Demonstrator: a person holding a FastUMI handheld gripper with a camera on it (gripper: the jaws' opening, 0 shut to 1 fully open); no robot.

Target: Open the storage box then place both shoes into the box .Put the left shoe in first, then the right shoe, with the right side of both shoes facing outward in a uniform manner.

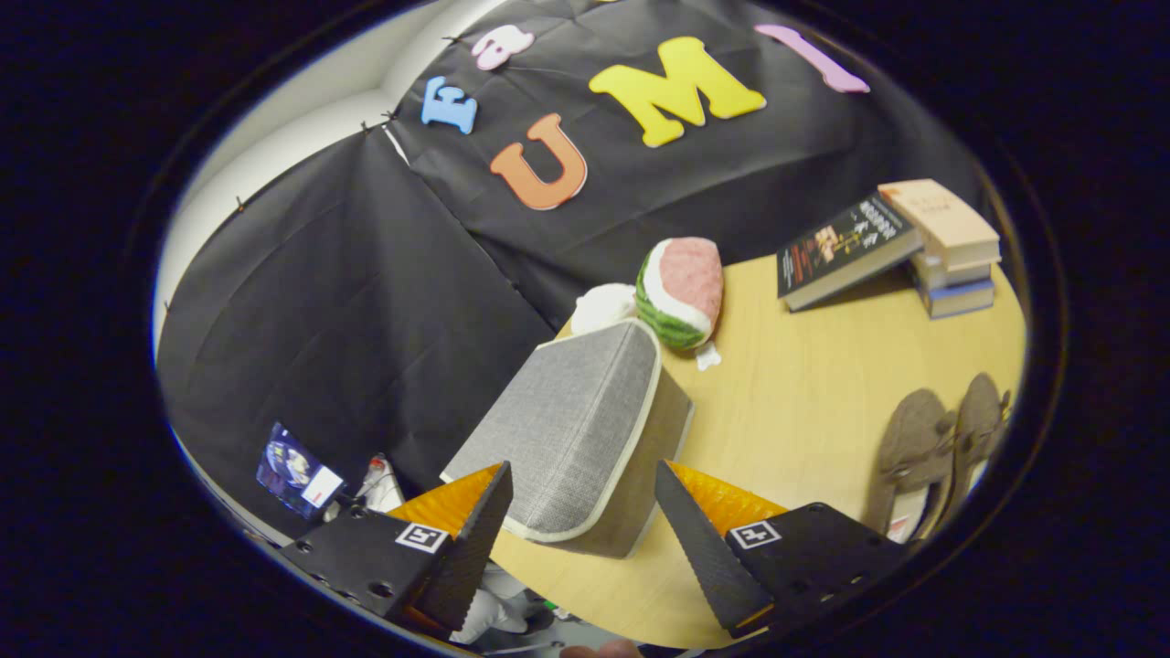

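Two shoes (941,448) on wood table (804,402), black-cloth booth; tool (580,539) open wide, empty, w/ storage box (576,429) ahead.

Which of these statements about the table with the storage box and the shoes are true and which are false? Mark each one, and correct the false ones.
1. The storage box has its lid shut. True.
2. The gripper is open, its fingers apart at the near end of the box. True.
3. Both shoes already lie inside the box. False: they lie side by side on the table, off to the right of the box.
4. A watermelon-slice toy lies just beyond the box. True.
5. The books are stacked on top of the box. False: they sit on the table's far corner.
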